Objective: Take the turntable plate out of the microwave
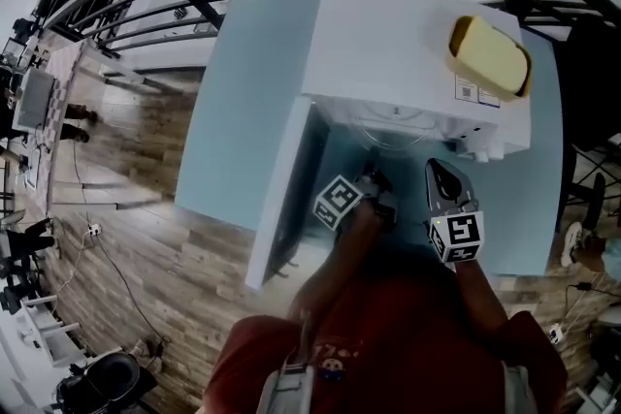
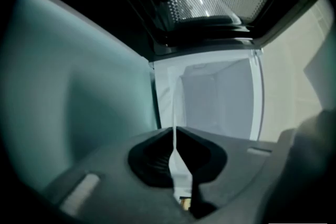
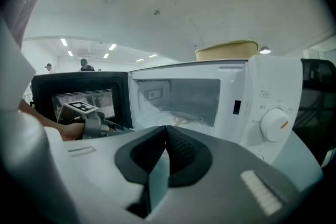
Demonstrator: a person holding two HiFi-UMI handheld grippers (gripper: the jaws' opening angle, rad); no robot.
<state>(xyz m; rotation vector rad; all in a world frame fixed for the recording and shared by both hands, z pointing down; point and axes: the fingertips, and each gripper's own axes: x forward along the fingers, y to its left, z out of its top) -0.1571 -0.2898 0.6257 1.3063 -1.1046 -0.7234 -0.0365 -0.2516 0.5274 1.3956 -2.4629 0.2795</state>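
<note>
Right gripper (image 3: 167,132): jaws clenched, nothing between, tilted slightly down, facing open cavity
Left gripper (image 2: 175,134): jaws clenched, nothing between, held just beside open door (image 1: 281,199)
Counter (image 1: 243,92): pale blue, bare strip left of door
Microwave (image 1: 408,44): dial (image 3: 274,124) with orange tick; sticker (image 1: 475,92) too small to read
Turntable plate (image 3: 178,119): flat on cavity floor, apart from both jaws
Yellow bowl (image 1: 488,53): on microwave top
</note>
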